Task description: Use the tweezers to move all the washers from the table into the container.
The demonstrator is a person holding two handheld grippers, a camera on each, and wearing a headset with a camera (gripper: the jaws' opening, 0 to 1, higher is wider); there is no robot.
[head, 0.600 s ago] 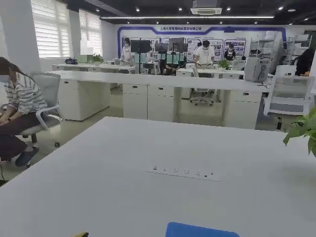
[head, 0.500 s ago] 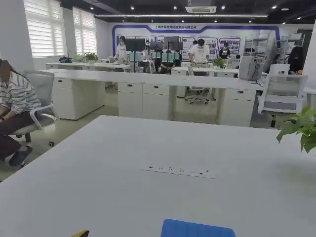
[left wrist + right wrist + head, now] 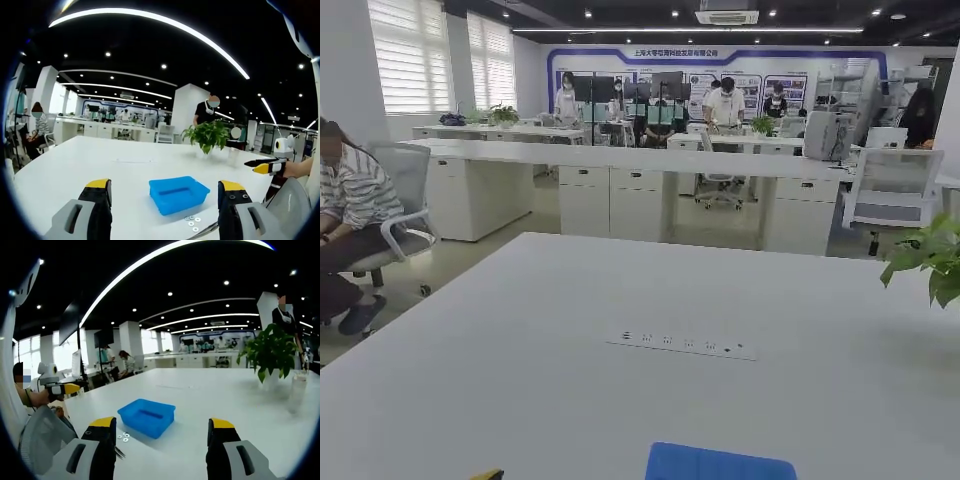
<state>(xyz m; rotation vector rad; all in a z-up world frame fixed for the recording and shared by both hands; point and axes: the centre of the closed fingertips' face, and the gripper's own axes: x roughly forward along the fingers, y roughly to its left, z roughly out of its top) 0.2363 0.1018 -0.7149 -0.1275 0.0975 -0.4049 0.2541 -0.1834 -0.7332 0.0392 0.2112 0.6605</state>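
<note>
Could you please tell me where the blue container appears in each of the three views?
Head view: the container is cut off by the bottom edge, just right of middle.
Left gripper view: the container is in the lower middle.
Right gripper view: the container is low, left of middle.
Shared landmark: the plant at the head view's right edge stands beyond and right of the container in both gripper views.

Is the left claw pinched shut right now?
No: the left gripper has its jaws wide apart, the blue container and washers on the table showing between them.
</note>
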